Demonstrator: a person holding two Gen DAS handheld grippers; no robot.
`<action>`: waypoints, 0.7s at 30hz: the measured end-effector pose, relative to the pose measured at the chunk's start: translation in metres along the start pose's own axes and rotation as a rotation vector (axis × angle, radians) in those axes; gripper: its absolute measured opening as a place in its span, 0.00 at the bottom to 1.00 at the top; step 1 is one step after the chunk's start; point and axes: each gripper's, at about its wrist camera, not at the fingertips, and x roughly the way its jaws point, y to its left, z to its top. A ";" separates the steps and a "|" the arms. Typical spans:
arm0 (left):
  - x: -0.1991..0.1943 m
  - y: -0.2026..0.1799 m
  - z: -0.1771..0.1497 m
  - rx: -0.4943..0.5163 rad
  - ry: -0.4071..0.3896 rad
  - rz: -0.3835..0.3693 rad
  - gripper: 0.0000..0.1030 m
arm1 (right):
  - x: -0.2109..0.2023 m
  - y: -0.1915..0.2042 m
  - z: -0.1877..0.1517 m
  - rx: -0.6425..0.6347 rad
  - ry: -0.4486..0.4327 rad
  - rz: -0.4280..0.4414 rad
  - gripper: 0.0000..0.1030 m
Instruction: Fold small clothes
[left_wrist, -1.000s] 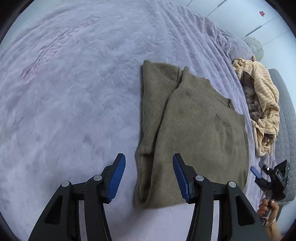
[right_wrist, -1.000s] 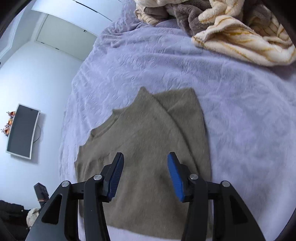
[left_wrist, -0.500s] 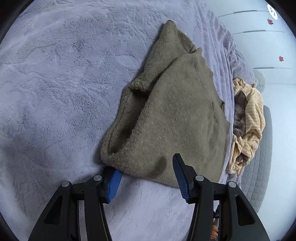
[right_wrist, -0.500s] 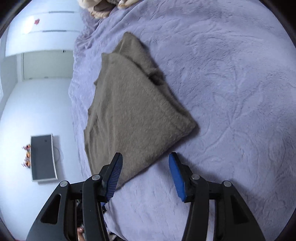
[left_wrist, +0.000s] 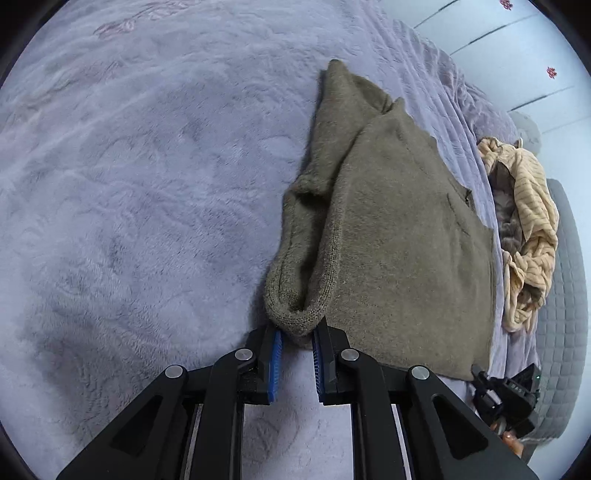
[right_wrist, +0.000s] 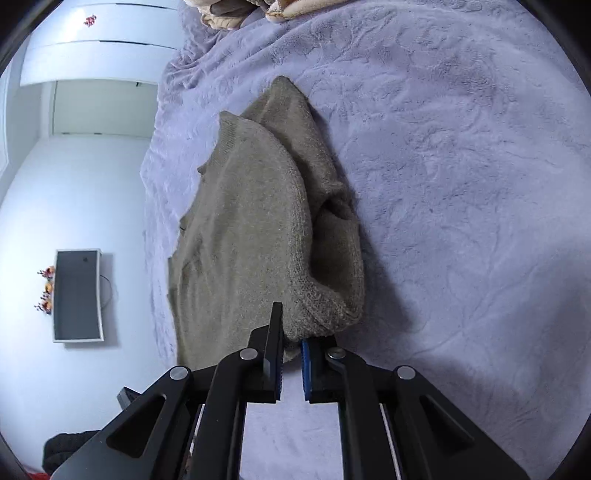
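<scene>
The sweater (left_wrist: 399, 240), lying mid-frame on the purple blanket (left_wrist: 147, 184), is bunching where you are pinching it: your left gripper (left_wrist: 297, 338) is closing on one near corner, your right gripper (right_wrist: 291, 341) clamping the other. Thick knit layers may be slipping free when you lift. No containers are showing; striped clothes (left_wrist: 528, 221) are heaped at right.

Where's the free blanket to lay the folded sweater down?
Widest bare patch: lavender blanket on the sleeve side of the olive sweater, seen from the left wrist; same stretch in the right wrist view. Crowded: the striped clothes pile lies close beyond the sweater's far edge.
</scene>
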 end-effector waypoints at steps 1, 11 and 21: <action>-0.001 0.002 0.000 -0.007 -0.002 -0.004 0.15 | 0.006 -0.008 0.001 -0.004 0.015 -0.029 0.08; -0.028 -0.013 -0.001 0.119 -0.055 0.159 0.68 | 0.006 0.033 -0.027 -0.123 0.085 -0.043 0.33; -0.058 0.034 0.004 0.112 -0.059 0.299 0.68 | 0.141 0.187 -0.117 -0.412 0.390 0.116 0.60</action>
